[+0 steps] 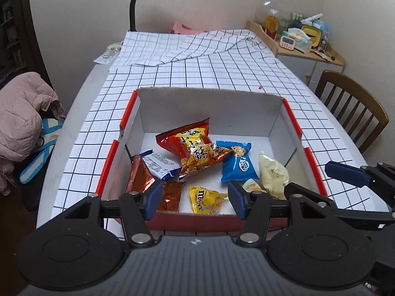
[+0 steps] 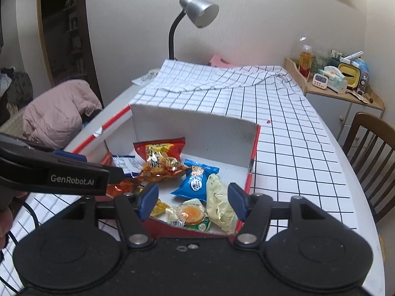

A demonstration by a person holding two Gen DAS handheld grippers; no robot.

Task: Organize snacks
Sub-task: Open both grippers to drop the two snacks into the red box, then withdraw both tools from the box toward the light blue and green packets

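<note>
Cardboard, white inside and red-edged, forms the box [image 1: 246, 113] on the checked worktop [image 1: 222, 74], and all the snacks are being kept inside it. Nothing is being held: the left gripper [image 1: 195, 203] and the right gripper [image 2: 192, 202] are both being carried open over the near wall. They are best being drawn clear without the orange crisp bag [image 1: 195, 148] being snagged.

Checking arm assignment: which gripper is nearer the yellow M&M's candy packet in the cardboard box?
Left. The left gripper hovers open just over the yellow M&M's candy packet; the right gripper hangs open farther right, over the round cake packet.
</note>
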